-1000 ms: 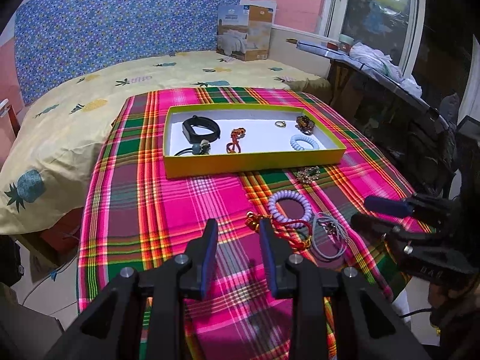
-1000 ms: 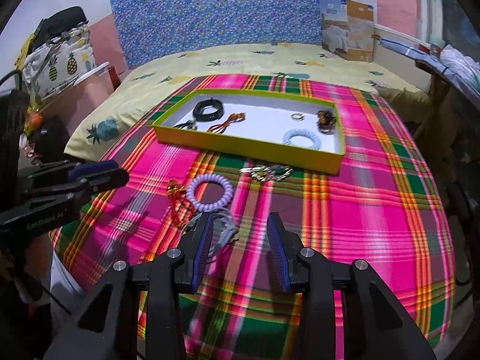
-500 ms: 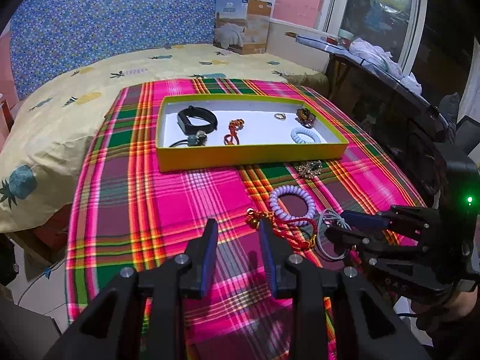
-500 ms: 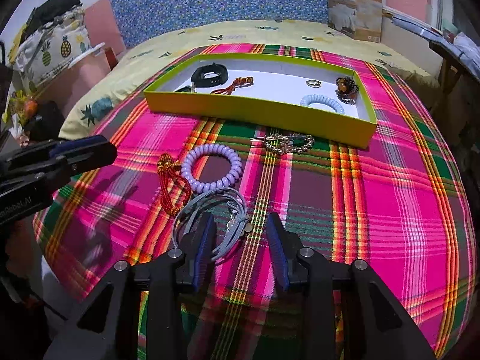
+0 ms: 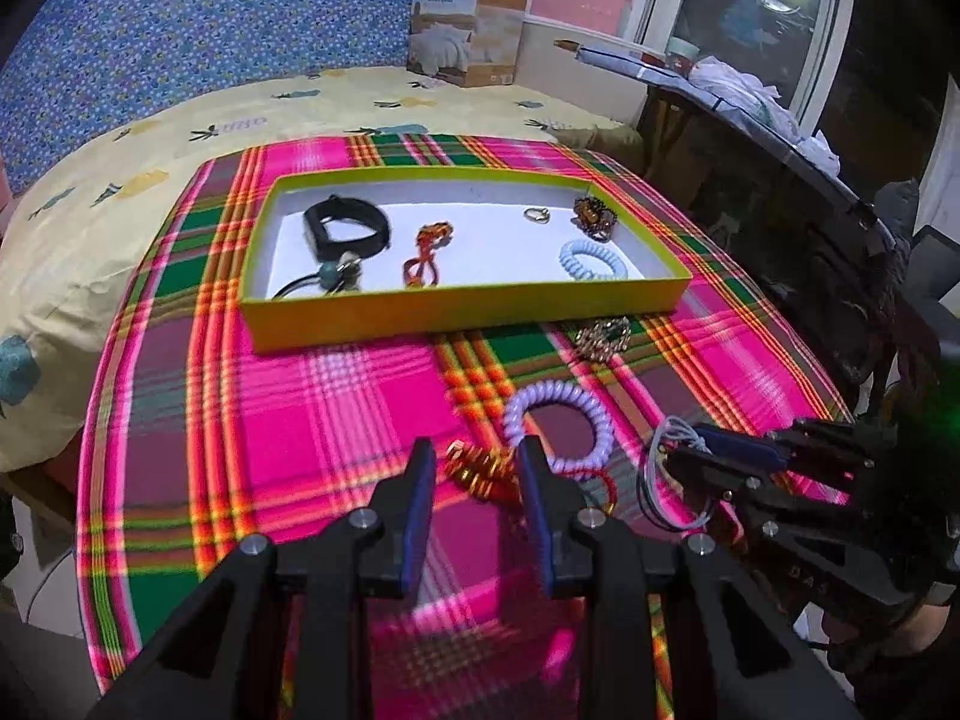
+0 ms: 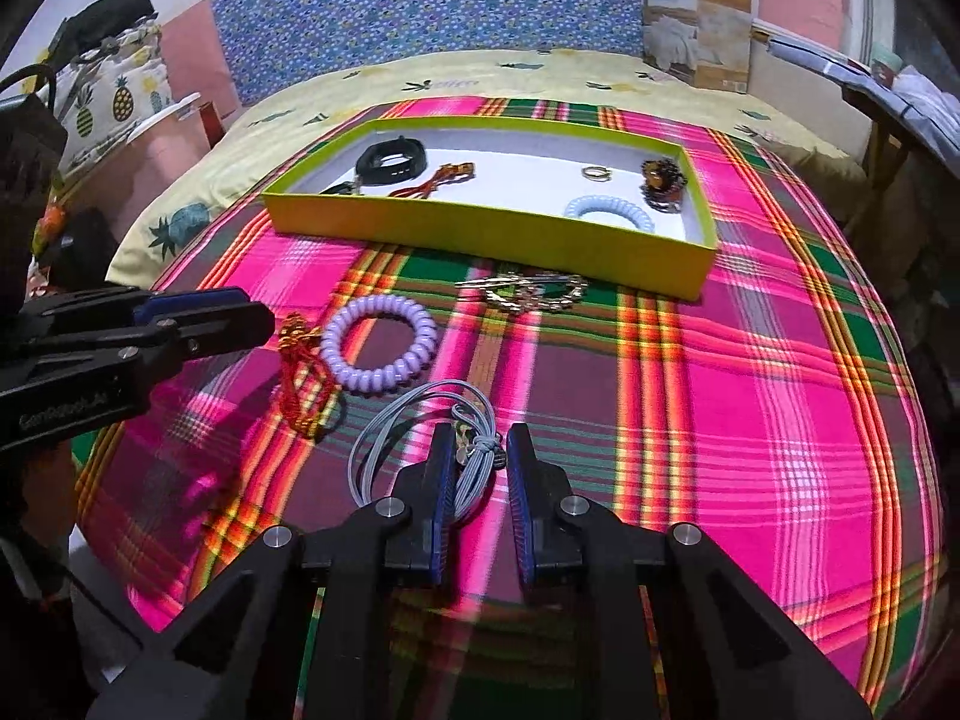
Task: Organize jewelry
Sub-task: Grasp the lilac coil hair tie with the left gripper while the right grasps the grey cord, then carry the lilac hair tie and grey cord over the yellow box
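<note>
Jewelry lies in two groups on the plaid cloth (image 6: 780, 396). Four pieces sit loose on the near side: a lilac spiral bracelet (image 6: 379, 343), a red and gold cord bracelet (image 6: 300, 378) touching it on its left, a grey cord necklace (image 6: 414, 420) just near of both, and a gold chain piece (image 6: 528, 294) just in front of the tray. Inside the yellow-walled tray (image 6: 480, 228), on the far side, are a black band (image 6: 390, 159), an orange cord bracelet (image 6: 438, 177), a small ring (image 6: 595, 173), a dark beaded bracelet (image 6: 660, 177) and a pale blue spiral bracelet (image 6: 609, 210).

Right gripper (image 6: 477, 450): jaws spread, low over the cloth, with the knotted end of the grey cord necklace between the fingertips; contact cannot be confirmed.

Left gripper (image 5: 477, 462): jaws spread, empty, tips framing the gold end of the red and gold cord bracelet (image 5: 480, 468), near the lilac spiral bracelet (image 5: 558, 420).
</note>
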{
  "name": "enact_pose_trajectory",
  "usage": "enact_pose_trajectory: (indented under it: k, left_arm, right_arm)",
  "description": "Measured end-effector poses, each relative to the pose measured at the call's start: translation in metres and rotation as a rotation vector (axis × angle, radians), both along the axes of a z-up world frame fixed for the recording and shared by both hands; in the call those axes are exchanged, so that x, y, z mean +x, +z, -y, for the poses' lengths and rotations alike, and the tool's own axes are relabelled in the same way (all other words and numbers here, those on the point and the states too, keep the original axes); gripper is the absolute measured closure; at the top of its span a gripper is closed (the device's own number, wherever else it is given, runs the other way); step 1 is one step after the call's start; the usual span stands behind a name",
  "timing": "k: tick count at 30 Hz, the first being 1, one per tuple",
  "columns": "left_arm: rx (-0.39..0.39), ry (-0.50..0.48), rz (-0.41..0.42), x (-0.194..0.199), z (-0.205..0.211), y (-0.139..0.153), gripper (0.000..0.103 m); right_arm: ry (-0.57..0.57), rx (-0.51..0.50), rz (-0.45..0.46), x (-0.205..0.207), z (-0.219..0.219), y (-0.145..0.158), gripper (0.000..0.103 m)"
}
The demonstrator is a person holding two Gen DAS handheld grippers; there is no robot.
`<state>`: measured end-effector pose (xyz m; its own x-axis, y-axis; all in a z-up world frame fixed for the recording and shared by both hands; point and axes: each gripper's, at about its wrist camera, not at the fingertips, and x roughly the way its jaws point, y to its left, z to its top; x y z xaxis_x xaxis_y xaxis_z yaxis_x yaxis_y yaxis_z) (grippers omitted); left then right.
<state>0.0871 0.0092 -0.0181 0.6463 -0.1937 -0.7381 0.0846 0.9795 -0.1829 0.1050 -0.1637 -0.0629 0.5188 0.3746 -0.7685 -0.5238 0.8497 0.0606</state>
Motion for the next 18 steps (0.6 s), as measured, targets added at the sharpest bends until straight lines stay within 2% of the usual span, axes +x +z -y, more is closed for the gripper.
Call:
enact_pose_trajectory:
  k: [7, 13, 17, 18]
  left_arm:
    - [0.028, -0.064, -0.015, 0.023, 0.019, -0.005, 0.073]
    - [0.11, -0.1, -0.041, 0.034, 0.037, -0.015, 0.075]
    - [0.181, -0.112, -0.032, 0.036, 0.046, -0.016, 0.091]
    - [0.186, -0.112, -0.031, 0.036, 0.046, -0.016, 0.092]
  right_arm:
    - [-0.018, 0.02, -0.001, 0.005, 0.01, 0.0, 0.086]
    - [-0.035, 0.037, -0.003, 0.01, 0.019, 0.0, 0.086]
    - [-0.041, 0.043, -0.004, 0.012, 0.022, 0.0, 0.086]
    - [-0.044, 0.046, -0.004, 0.013, 0.023, 0.0, 0.086]
